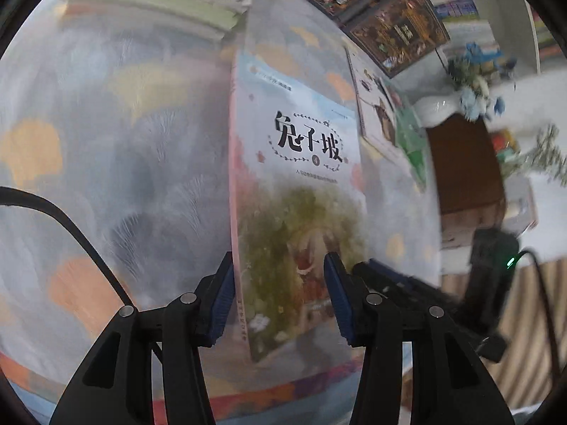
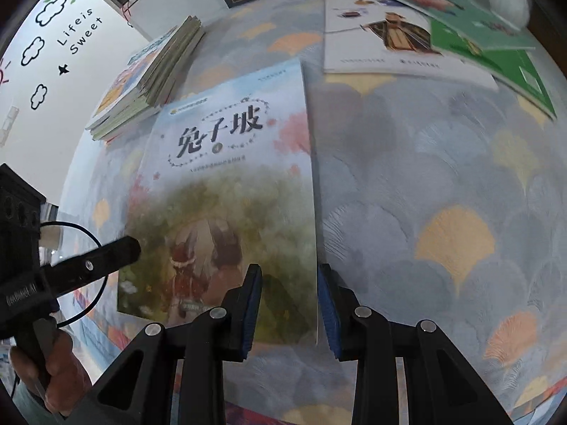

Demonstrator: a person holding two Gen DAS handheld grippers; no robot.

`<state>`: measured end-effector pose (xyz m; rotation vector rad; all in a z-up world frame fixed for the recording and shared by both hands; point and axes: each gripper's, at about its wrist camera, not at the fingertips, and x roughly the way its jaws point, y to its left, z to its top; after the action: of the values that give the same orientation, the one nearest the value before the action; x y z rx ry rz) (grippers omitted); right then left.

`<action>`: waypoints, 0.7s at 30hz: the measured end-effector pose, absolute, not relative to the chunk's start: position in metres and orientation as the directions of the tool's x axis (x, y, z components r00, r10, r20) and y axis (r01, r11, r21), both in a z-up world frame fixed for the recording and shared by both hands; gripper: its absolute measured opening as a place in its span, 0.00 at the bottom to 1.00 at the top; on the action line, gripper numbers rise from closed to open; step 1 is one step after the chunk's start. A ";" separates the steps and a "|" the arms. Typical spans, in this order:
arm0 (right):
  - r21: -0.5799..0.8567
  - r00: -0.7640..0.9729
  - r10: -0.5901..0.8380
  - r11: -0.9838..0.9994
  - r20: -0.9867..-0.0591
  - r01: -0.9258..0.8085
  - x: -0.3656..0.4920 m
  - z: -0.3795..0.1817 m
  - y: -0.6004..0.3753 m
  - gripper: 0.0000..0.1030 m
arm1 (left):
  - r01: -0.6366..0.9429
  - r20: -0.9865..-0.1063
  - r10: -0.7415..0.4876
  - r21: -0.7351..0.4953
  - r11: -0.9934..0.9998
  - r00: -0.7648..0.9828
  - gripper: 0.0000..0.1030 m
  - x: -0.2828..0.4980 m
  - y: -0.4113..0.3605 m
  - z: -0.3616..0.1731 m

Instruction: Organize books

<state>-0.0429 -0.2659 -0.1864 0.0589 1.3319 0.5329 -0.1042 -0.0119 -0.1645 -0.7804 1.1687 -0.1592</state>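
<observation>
Below | picture book [image 2: 230, 191] lay flat on patterned tablecloth [image 2: 425, 177], beside book stack [image 2: 149, 81] | left gripper [image 1: 280, 297] jaws spread, straddling book's left edge | right gripper [image 2: 288, 308] jaws apart astride its right edge, no pad pressing | loose books [image 2: 389, 42] farther back.

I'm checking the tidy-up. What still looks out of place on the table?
Two things. The rabbit book lies alone, turned askew to the neat stack behind it. At the far side, a white book and green books sprawl overlapping at different angles, not stacked.
</observation>
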 end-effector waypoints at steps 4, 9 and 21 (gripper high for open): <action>0.310 0.152 0.388 0.874 -0.909 -0.375 -0.054 -0.186 -0.266 0.31 | -0.296 -0.715 -0.535 -0.685 0.666 0.450 0.43 -0.117 -0.011 -0.165; 0.331 0.143 0.413 0.856 -0.899 -0.397 -0.053 -0.188 -0.261 0.33 | -0.327 -0.629 -0.589 -0.773 0.544 0.507 0.32 -0.128 -0.015 -0.166; 0.580 -0.047 0.590 0.771 -0.806 -0.265 -0.028 -0.200 -0.283 0.35 | -0.451 -0.687 -0.496 -0.725 0.521 0.532 0.10 -0.126 -0.025 -0.167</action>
<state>-0.0282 -0.2828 -0.2004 0.2803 1.4634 0.7072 -0.1257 -0.0249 -0.1669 -1.0789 1.0669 -0.0341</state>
